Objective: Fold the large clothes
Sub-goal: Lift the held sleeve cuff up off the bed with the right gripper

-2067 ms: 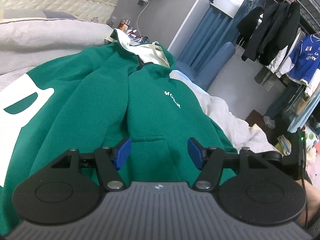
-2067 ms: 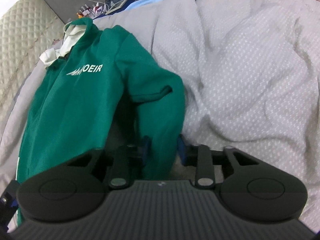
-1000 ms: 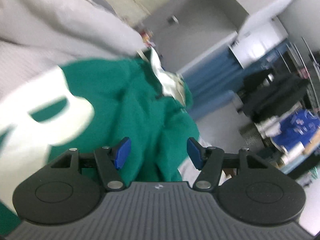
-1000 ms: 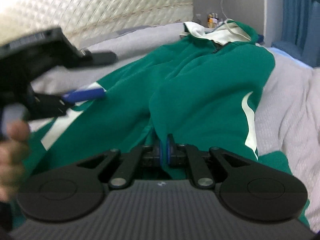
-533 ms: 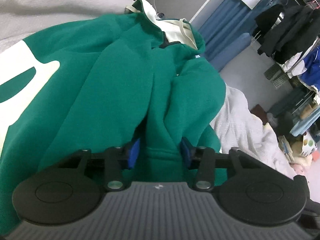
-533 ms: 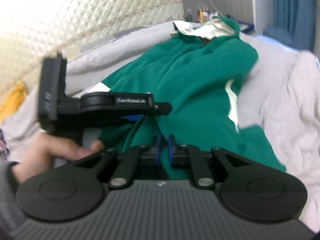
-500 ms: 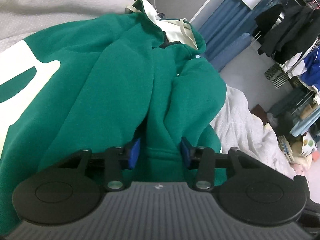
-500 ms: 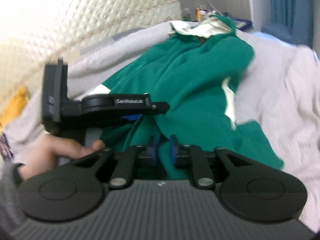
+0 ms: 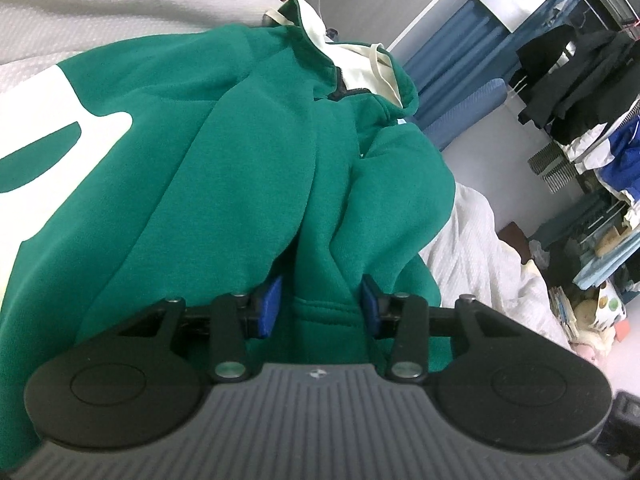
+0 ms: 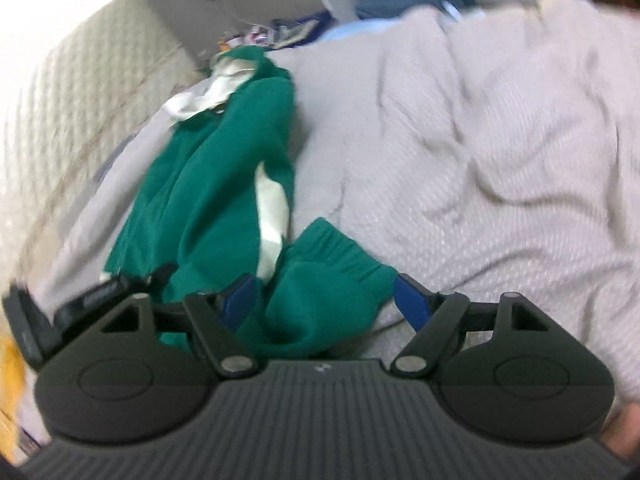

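Note:
A large green hoodie (image 9: 224,168) with white patches and a cream-lined hood lies on a grey bed; it also shows in the right wrist view (image 10: 216,184). My left gripper (image 9: 322,308) is partly closed around a thick fold of the hoodie near its hem, the blue pads pressing the cloth on both sides. My right gripper (image 10: 326,298) is open, and a green cuffed sleeve end (image 10: 332,268) lies loose between its fingers. The left gripper's body (image 10: 72,304) shows at the lower left of the right wrist view.
The grey bedspread (image 10: 480,140) is rumpled to the right of the hoodie. A quilted headboard (image 10: 76,92) stands behind. A clothes rack with dark jackets (image 9: 568,68) and a blue chair (image 9: 472,108) stand beyond the bed's edge.
My right gripper has opened and let go of the green sleeve, then swung right over the bedspread. My left gripper still pinches the fold at the hem.

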